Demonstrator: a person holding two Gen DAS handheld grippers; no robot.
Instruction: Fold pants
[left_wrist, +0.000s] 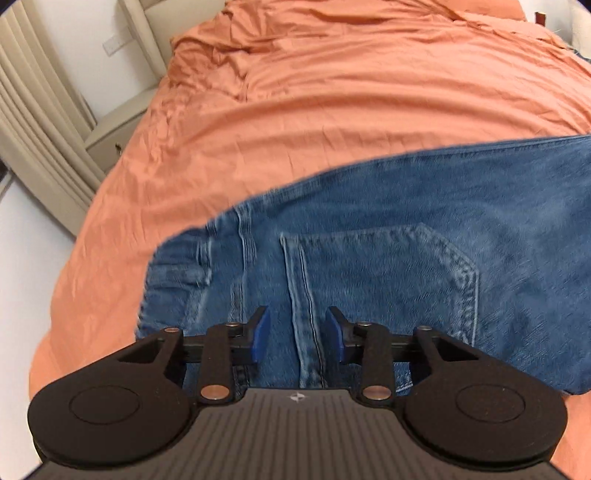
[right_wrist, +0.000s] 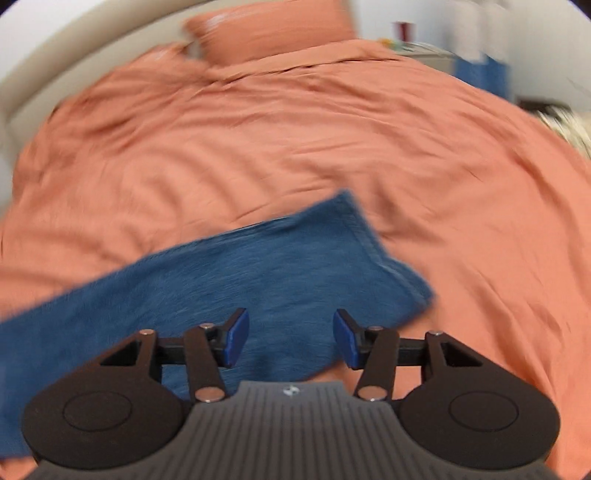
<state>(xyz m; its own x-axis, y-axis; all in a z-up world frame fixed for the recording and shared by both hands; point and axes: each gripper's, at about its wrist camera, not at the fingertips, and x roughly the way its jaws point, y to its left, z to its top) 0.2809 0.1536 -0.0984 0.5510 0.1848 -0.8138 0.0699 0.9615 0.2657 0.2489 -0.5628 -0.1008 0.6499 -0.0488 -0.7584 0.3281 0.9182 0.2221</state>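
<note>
Jeans (left_wrist: 406, 229) lie flat near the bed's (left_wrist: 332, 92) front edge, both the left gripper (left_wrist: 297, 334) and right gripper (right_wrist: 291, 338) apart and empty, so pinch both layers evenly before folding.

The black left gripper (left_wrist: 297, 334) with blue pads sits low in the frame's centre, jaws parted and empty. The matching right gripper (right_wrist: 291, 338) likewise, slightly wider.

Soft even indoor light, right view motion-blurred, fisheye bending at edges
</note>
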